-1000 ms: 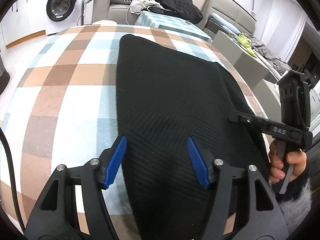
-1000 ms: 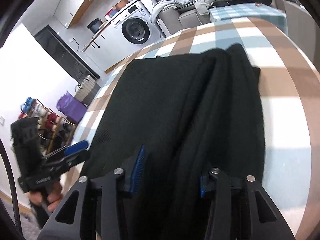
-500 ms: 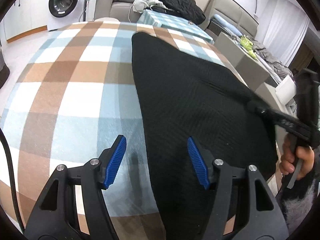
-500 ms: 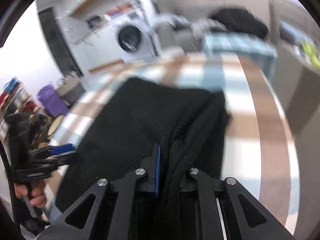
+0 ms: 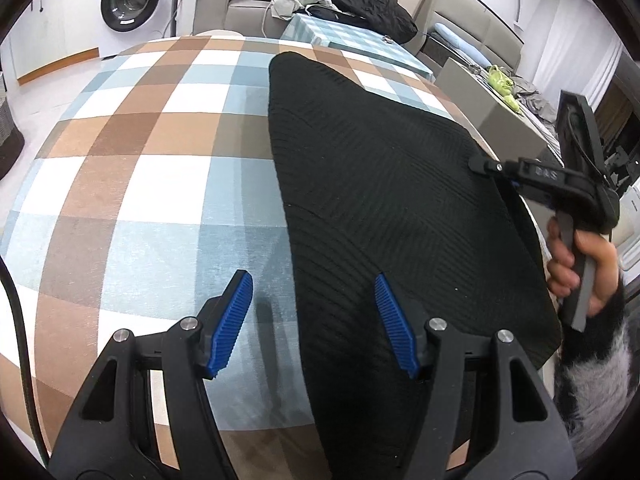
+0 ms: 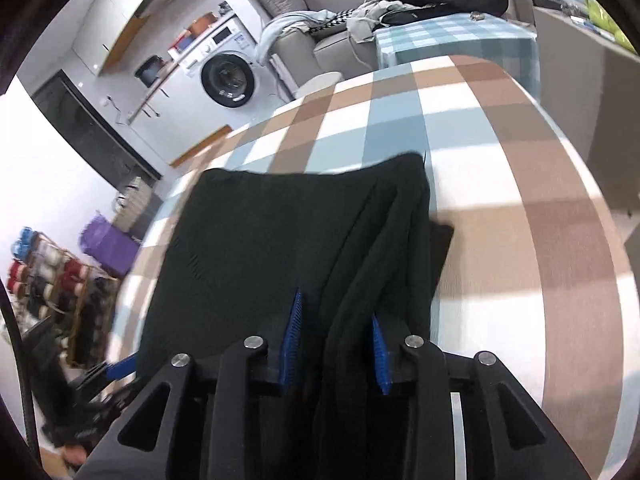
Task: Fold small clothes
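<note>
A black knitted garment [image 5: 384, 200] lies flat on the checked tablecloth [image 5: 152, 168], reaching from the far side to the near edge. My left gripper [image 5: 312, 320] is open and empty, just above the garment's near left edge. My right gripper [image 6: 336, 344] has its blue pads partly apart, with a bunched fold of the garment [image 6: 360, 264] between them at its right side. In the left wrist view the right gripper [image 5: 480, 166] sits at the garment's right edge, held by a hand.
A second checked table [image 5: 352, 40] with dark clothes stands behind, with a sofa and a washing machine [image 5: 128, 0] beyond. A grey box [image 5: 492, 108] is at the right. A shelf rack [image 6: 52, 276] stands on the floor at the left.
My right gripper shut on the garment's right fold half a second ago and its pads now stand wider apart. The garment shifted right in the left view. My left gripper stayed open.
</note>
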`<state>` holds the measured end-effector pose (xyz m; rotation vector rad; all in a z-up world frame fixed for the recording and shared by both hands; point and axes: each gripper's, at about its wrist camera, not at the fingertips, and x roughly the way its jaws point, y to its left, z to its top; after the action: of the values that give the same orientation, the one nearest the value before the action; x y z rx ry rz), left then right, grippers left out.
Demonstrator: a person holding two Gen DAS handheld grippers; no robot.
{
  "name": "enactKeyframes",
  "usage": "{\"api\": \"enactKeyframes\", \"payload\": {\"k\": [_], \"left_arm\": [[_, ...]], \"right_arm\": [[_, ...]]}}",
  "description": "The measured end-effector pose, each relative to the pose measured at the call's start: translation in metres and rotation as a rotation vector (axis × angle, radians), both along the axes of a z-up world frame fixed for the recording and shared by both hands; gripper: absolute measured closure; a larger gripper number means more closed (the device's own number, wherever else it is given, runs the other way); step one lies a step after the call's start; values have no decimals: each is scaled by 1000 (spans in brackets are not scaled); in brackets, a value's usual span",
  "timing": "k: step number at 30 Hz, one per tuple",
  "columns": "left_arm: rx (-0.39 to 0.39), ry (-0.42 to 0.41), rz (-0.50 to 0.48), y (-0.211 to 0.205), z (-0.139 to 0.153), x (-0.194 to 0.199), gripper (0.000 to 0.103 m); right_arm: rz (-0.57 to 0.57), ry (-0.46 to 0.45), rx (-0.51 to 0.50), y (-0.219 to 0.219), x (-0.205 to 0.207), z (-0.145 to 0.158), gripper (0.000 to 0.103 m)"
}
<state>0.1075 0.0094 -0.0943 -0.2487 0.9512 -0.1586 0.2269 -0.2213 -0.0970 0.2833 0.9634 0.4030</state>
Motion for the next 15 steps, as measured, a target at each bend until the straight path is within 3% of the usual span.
{"api": "enactKeyframes", "payload": {"k": [1,5,8,11,15], "left_arm": [[2,-1,6,2,1,0,42],[9,-8,20,6,2,0,42],[6,1,20,6,1,2,42],[21,8,16,5,0,2,42],[10,16,15,3,-3,2,42]], "right_arm": [[10,-37,-13,3,0,7,92],[70,-178,-73,15,-6,32,93],[38,-144,-125,13,5,19,92],[-1,-60,-154,7,11,1,84],[2,-11,-20,-12,-13,2,75]]}}
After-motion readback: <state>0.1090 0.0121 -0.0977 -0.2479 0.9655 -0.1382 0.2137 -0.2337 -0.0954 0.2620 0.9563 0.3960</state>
